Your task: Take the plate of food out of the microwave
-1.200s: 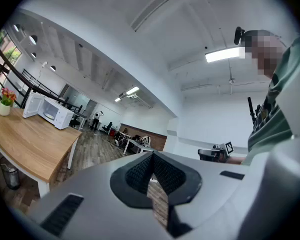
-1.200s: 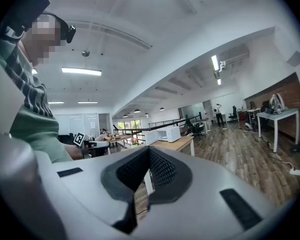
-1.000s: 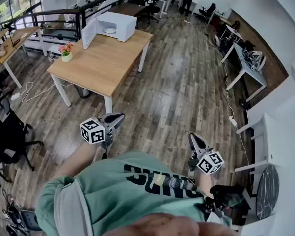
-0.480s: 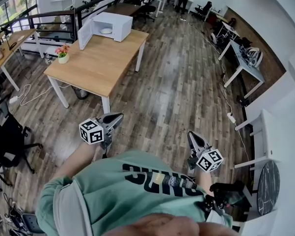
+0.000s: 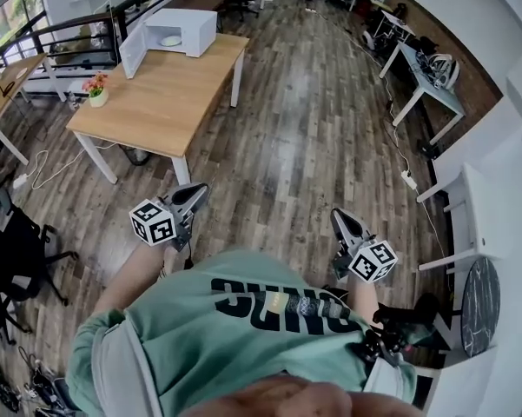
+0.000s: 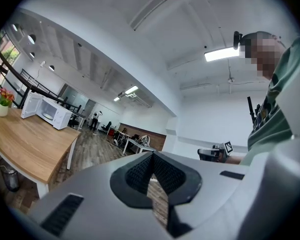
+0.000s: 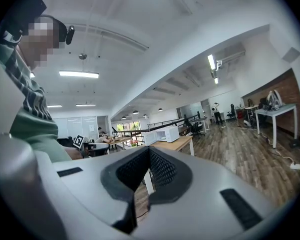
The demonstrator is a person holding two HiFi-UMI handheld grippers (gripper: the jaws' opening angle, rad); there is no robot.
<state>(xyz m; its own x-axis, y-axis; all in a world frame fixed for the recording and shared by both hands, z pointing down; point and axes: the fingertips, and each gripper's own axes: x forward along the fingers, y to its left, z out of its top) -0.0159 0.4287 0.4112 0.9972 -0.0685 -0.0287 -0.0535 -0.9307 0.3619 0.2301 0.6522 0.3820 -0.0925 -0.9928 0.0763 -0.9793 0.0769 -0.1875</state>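
A white microwave (image 5: pixel 181 31) stands at the far end of a wooden table (image 5: pixel 156 102), its door (image 5: pixel 132 52) swung open to the left. Inside it lies a pale plate (image 5: pixel 170 40); any food on it is too small to tell. The microwave (image 6: pixel 52 115) also shows far off in the left gripper view, and the microwave (image 7: pixel 167 134) in the right gripper view. My left gripper (image 5: pixel 194 195) and right gripper (image 5: pixel 338 220) hang near the person's waist, several steps short of the table. Both point level, shut and empty, as do the left gripper (image 6: pixel 150 156) and right gripper (image 7: pixel 150 151) in their own views.
A small pot of flowers (image 5: pixel 95 94) sits on the table's left edge. Wooden floor (image 5: pixel 304 146) stretches between me and the table. Black office chairs (image 5: pixel 17 241) and cables lie at the left, white desks (image 5: pixel 426 76) at the right, a railing (image 5: pixel 69 24) behind the table.
The head view has shifted, so the table and microwave sit a little higher and further left in the picture. Both grippers keep their place and stay shut.
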